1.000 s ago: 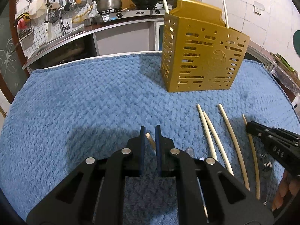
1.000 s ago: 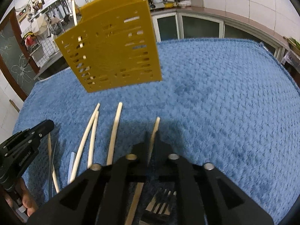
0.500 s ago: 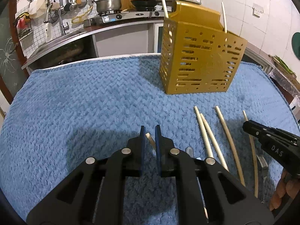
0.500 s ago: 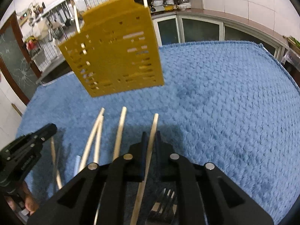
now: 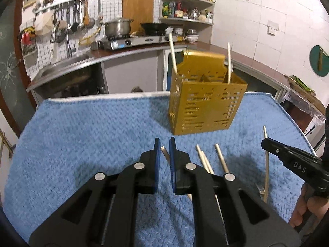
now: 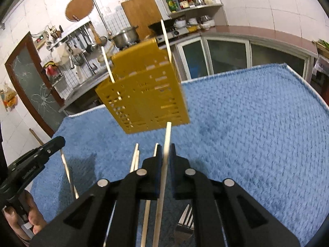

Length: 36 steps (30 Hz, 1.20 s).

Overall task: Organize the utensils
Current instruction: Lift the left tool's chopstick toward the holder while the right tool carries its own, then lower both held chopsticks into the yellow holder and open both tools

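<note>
Right gripper point(image 6: 163, 151) jaws are pinching one chopstick point(image 6: 166, 142); left gripper point(image 5: 163, 146) jaws are pinching another chopstick point(image 5: 165, 152); gold holder point(image 5: 205, 103) is standing at one o'clock.

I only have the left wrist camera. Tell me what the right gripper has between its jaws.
Observer: The right gripper has its jaws shut on the right chopstick, whose free end sticks out past them toward the gold holder.
Operator: Check under that gripper for other utensils.
Observer: A fork lies on the blue towel just beneath it, tines pointing toward the holder.
Operator: Now describe my left gripper from the side.
Observer: From the right wrist view, the left gripper has the left chopstick slanting down from its tip toward the towel.
</note>
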Each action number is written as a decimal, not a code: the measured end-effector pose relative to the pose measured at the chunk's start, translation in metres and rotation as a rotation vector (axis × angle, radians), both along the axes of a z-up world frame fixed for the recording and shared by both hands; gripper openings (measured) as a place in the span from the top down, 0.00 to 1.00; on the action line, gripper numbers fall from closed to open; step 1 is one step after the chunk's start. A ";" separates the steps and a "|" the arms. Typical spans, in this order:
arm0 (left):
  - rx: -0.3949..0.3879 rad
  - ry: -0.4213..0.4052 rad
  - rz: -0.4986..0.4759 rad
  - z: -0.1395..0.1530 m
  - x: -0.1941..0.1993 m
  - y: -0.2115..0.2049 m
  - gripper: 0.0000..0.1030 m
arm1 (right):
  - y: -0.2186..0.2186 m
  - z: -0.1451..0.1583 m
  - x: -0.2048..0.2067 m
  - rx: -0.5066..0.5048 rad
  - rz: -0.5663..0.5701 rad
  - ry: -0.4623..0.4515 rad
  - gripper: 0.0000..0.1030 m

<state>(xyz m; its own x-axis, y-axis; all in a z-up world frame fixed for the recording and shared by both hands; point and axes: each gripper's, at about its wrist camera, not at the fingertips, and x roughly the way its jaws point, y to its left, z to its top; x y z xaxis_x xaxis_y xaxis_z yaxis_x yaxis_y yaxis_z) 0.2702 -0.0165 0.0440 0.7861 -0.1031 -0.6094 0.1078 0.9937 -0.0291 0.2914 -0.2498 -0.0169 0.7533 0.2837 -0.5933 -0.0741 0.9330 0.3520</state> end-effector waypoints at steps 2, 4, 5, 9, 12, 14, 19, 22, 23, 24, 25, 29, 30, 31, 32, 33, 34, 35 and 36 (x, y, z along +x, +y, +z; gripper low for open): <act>0.015 -0.030 -0.008 0.011 -0.004 -0.002 0.93 | -0.002 0.009 -0.002 -0.005 0.001 -0.025 0.93; 0.023 -0.055 -0.017 0.021 -0.008 -0.005 0.94 | -0.007 0.016 -0.003 -0.005 -0.004 -0.045 0.93; 0.027 -0.063 -0.020 0.024 -0.009 -0.006 0.94 | -0.009 0.022 -0.005 -0.006 -0.008 -0.062 0.93; 0.051 -0.101 -0.027 0.039 -0.014 -0.010 0.94 | -0.016 0.037 -0.008 -0.007 -0.013 -0.107 0.94; 0.066 -0.119 -0.022 0.044 -0.014 -0.011 0.94 | -0.020 0.048 -0.011 -0.015 -0.022 -0.145 0.94; 0.066 -0.120 -0.019 0.046 -0.011 -0.010 0.94 | -0.022 0.055 -0.013 -0.024 -0.031 -0.172 0.94; 0.072 -0.139 -0.010 0.054 -0.007 -0.008 0.95 | -0.024 0.067 -0.016 -0.043 -0.041 -0.221 0.94; 0.084 -0.155 -0.006 0.060 -0.006 -0.009 0.95 | -0.025 0.073 -0.016 -0.046 -0.041 -0.238 0.94; 0.085 -0.160 -0.006 0.063 -0.005 -0.008 0.96 | -0.025 0.075 -0.016 -0.047 -0.039 -0.242 0.94; 0.082 -0.161 -0.008 0.064 -0.004 -0.008 0.96 | -0.025 0.078 -0.015 -0.049 -0.038 -0.250 0.94; 0.074 -0.159 -0.012 0.066 -0.003 -0.007 0.96 | -0.025 0.079 -0.017 -0.050 -0.039 -0.255 0.94; 0.059 -0.169 0.004 0.072 0.001 -0.003 0.96 | -0.023 0.088 -0.017 -0.059 -0.042 -0.280 0.94; 0.059 -0.174 0.015 0.073 0.002 -0.002 0.96 | -0.023 0.091 -0.016 -0.063 -0.041 -0.285 0.94; 0.055 -0.170 0.022 0.075 0.004 0.000 0.96 | -0.022 0.093 -0.016 -0.065 -0.041 -0.288 0.94; 0.049 -0.161 0.022 0.076 0.006 0.002 0.96 | -0.023 0.095 -0.014 -0.067 -0.042 -0.288 0.94; 0.042 -0.152 0.015 0.077 0.009 0.003 0.96 | -0.023 0.095 -0.013 -0.068 -0.043 -0.289 0.94; 0.039 -0.152 0.010 0.078 0.010 0.002 0.97 | -0.023 0.096 -0.012 -0.070 -0.043 -0.289 0.94; 0.050 -0.161 0.016 0.079 0.010 0.002 0.98 | -0.023 0.097 -0.011 -0.072 -0.044 -0.290 0.94; 0.063 -0.168 0.028 0.080 0.011 0.001 0.99 | -0.024 0.097 -0.011 -0.072 -0.046 -0.293 0.94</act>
